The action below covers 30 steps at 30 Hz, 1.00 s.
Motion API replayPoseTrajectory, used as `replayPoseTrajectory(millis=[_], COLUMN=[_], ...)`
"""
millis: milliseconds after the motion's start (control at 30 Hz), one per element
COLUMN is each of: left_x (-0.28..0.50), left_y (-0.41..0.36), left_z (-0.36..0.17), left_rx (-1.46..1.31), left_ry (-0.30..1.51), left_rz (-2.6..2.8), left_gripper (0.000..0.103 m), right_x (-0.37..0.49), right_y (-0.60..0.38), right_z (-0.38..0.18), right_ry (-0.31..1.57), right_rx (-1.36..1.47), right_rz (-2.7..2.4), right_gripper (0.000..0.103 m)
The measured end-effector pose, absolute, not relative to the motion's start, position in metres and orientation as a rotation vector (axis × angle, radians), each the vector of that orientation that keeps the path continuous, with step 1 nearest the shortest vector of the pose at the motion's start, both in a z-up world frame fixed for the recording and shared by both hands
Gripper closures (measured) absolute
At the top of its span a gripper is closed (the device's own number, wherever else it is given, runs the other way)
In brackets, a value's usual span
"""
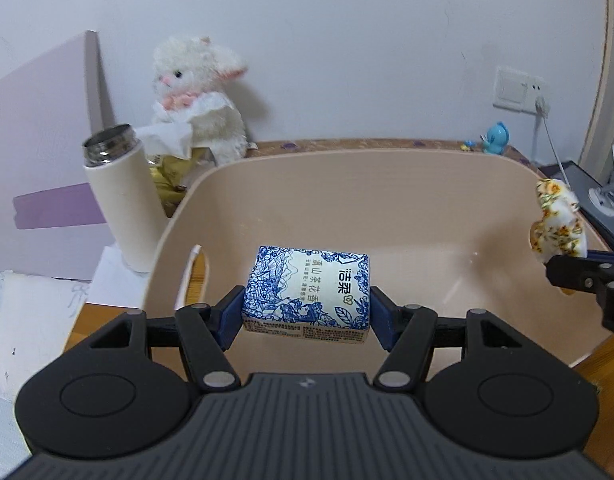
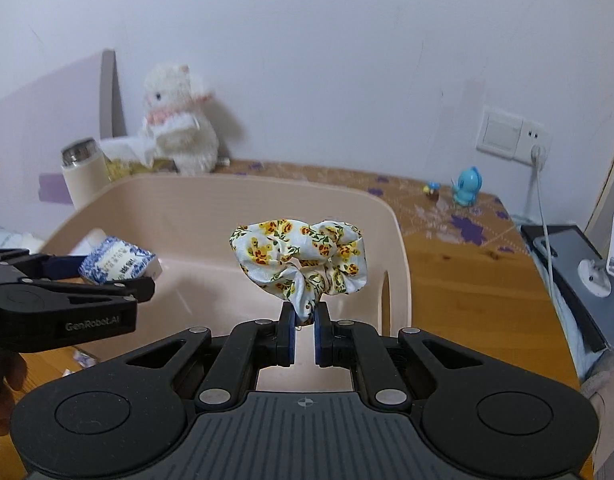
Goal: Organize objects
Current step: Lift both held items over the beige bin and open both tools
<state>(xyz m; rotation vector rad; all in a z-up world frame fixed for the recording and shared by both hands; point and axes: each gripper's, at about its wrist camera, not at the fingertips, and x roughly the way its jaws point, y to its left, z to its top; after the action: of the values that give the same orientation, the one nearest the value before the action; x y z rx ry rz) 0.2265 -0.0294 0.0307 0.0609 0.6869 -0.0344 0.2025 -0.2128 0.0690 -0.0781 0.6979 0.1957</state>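
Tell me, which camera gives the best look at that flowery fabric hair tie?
The right wrist view: the floral scrunchie sits centred and sharp there, pinched by the right gripper above the beige bin. The left wrist view catches it only small at the right edge, partly hidden.

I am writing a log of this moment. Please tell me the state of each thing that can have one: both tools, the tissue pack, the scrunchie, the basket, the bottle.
Left tool: shut on tissue pack.
Right tool: shut on scrunchie.
Tissue pack: held over the basket.
Scrunchie: held up, bunched.
Basket: upright, nothing seen inside.
Bottle: uncapped, appears tilted.
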Motion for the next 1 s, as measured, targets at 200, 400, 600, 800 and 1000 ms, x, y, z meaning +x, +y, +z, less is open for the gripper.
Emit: replayPoseTrajectory(millis=[200, 400, 600, 800, 1000], left_x=[0.235, 0.227, 0.202, 0.174, 0.147], left_y=[-0.031, -0.028, -0.034, -0.028, -0.013], left_z=[0.018, 0.027, 0.046, 0.067, 0.068], left_rx=[0.078, 0.046, 0.069, 0.066, 0.049], left_ry=[0.737, 0.730, 0.674, 0.626, 0.626], left_rz=[-0.030, -0.066, -0.058, -0.067, -0.056], left_gripper=[0.036, 0.027, 0.005, 0.003, 0.003], right_x=[0.210, 0.206, 0.183, 0.159, 0.134], right_y=[-0.208, -0.214, -0.222, -0.238, -0.247], right_z=[0.058, 0.066, 0.085, 0.104, 0.108], right_ry=[0.752, 0.747, 0.668, 0.643, 0.638], right_rx=[-0.114, -0.076, -0.082, -0.035, -0.040], right_rz=[0.193, 0.207, 0.212, 0.228, 0.227], right_gripper=[0.094, 0.059, 0.025, 0.006, 0.000])
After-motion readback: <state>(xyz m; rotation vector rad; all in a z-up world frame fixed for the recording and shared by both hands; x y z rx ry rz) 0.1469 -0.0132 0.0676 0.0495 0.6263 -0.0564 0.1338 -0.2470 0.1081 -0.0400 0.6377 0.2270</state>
